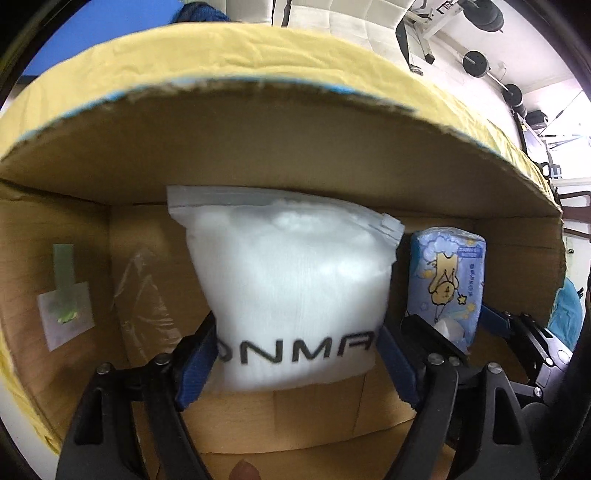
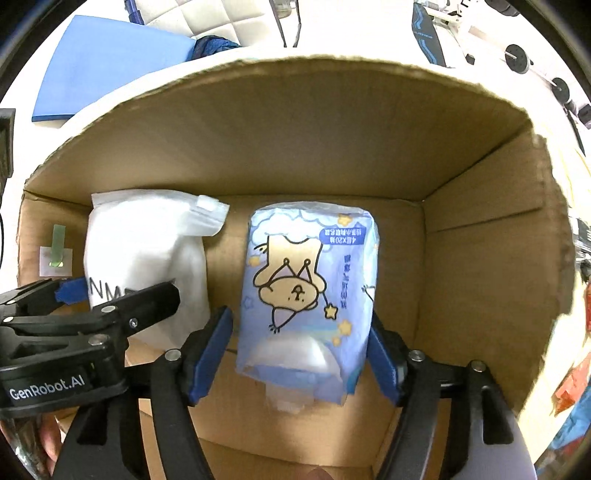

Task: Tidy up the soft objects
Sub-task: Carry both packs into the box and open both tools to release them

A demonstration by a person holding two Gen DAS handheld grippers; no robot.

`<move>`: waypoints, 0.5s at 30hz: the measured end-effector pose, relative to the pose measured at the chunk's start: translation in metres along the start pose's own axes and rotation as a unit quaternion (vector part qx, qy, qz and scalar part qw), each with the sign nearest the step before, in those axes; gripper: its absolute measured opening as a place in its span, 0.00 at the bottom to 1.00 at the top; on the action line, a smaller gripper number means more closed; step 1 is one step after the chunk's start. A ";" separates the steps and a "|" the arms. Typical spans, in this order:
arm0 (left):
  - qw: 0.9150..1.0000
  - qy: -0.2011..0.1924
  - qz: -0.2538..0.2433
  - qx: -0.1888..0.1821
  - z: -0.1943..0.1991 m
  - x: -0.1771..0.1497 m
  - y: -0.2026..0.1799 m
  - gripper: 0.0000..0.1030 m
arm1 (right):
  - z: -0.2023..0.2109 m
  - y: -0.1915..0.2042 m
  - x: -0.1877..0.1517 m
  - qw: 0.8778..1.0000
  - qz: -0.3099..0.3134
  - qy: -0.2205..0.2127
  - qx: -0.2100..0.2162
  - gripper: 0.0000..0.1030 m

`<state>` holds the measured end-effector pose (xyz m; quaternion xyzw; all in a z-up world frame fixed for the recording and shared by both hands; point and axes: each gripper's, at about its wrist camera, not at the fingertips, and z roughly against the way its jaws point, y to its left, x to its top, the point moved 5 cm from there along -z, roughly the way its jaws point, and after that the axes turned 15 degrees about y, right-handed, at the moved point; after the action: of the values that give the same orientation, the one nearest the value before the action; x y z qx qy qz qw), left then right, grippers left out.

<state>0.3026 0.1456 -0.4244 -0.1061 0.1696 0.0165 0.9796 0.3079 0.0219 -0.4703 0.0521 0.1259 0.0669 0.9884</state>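
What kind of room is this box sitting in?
Probably a home gym or spare room: dumbbells and a weight bench stand behind the cardboard box, with a blue mat lying nearby.

Both claws reach forward side by side, left claw (image 1: 295, 354) and right claw (image 2: 299, 347), each with blue pads (image 1: 194, 365) pressed inward, clamped.

White zip bag (image 1: 291, 295): black letters "ONMA", ends hidden by the fingers. Left gripper (image 2: 110, 291) body: "GenRobot.AI". Blue tissue pack (image 2: 310, 291): "X20", upside down; rest illegible.
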 end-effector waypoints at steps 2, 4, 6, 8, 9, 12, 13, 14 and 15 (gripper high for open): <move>1.000 -0.008 -0.005 0.002 0.006 -0.006 -0.004 0.82 | 0.003 0.002 -0.006 1.000 0.000 0.001 -0.003 0.74; 1.000 -0.021 -0.011 0.005 0.015 -0.013 -0.008 0.87 | 0.009 0.006 -0.012 1.000 0.000 -0.001 -0.003 0.79; 0.999 -0.035 -0.015 0.015 0.029 -0.019 -0.002 0.89 | 0.014 0.008 -0.019 1.000 0.000 -0.004 -0.005 0.84; 0.998 -0.054 -0.014 0.028 0.039 -0.028 0.001 0.97 | 0.025 0.011 -0.027 1.000 0.001 -0.010 -0.008 0.94; 0.998 -0.060 -0.014 0.031 0.044 -0.032 0.001 0.99 | 0.029 0.012 -0.033 1.000 0.003 -0.017 -0.009 0.98; 0.997 -0.074 -0.011 0.036 0.055 -0.043 0.006 1.00 | 0.041 0.011 -0.045 0.999 0.006 -0.030 -0.019 0.99; 0.996 -0.081 -0.010 0.040 0.063 -0.043 0.011 1.00 | 0.045 0.012 -0.049 0.999 0.006 -0.033 -0.020 1.00; 0.995 -0.087 -0.008 0.043 0.066 -0.051 0.015 1.00 | 0.048 0.013 -0.053 0.999 0.006 -0.035 -0.021 1.00; 0.995 -0.092 -0.007 0.043 0.068 -0.052 0.023 1.00 | 0.051 0.012 -0.059 0.999 0.004 -0.039 -0.023 1.00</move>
<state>0.2739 0.1824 -0.3491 -0.0629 0.0789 0.0124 0.9948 0.2628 0.0205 -0.4059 0.0320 0.0857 0.0719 0.9932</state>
